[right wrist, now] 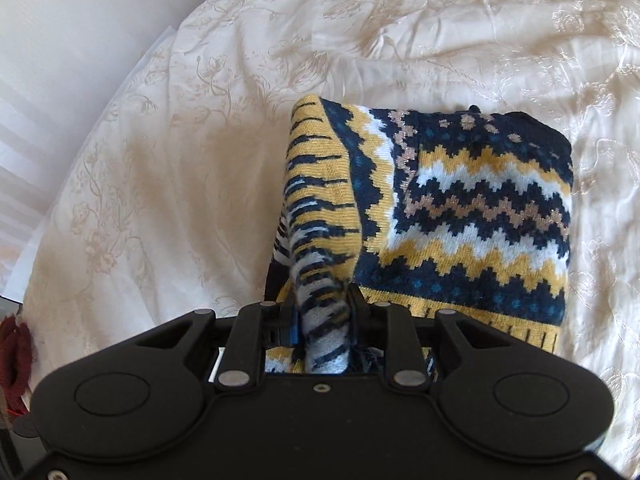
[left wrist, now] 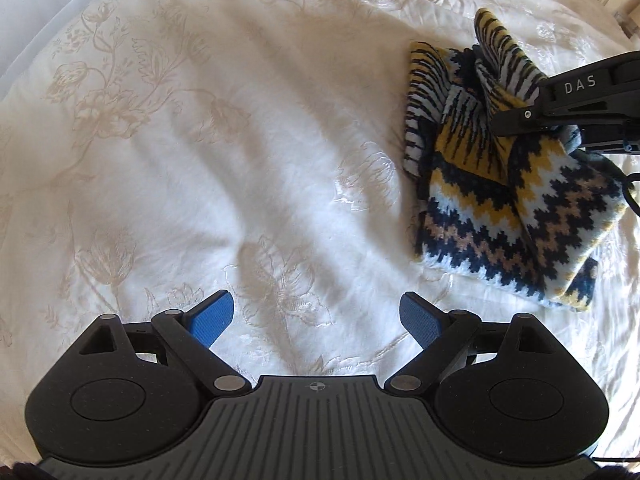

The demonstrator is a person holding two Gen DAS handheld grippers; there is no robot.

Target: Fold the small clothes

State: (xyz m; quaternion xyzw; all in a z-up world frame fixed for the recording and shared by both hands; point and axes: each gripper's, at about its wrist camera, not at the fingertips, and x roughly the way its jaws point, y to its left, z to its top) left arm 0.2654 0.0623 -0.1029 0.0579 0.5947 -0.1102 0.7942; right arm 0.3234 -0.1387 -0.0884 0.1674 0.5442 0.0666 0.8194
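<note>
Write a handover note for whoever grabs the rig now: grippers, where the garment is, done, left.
Left gripper: open, holding nothing, over bare bedspread, to the left of the sweater.
Right gripper: shut on a striped edge of the sweater, lifting that part off the rest.
Sweater: patterned knit, on the bedspread, already folded into a compact bundle, except the raised striped part.
Done: main folds appear made.
Left: probably lay the held striped part flat over the bundle, release, then tidy the edges, with the left gripper if needed.

Cream floral bedspread (left wrist: 200,140); patterned knit sweater (left wrist: 500,208) lying on it.
</note>
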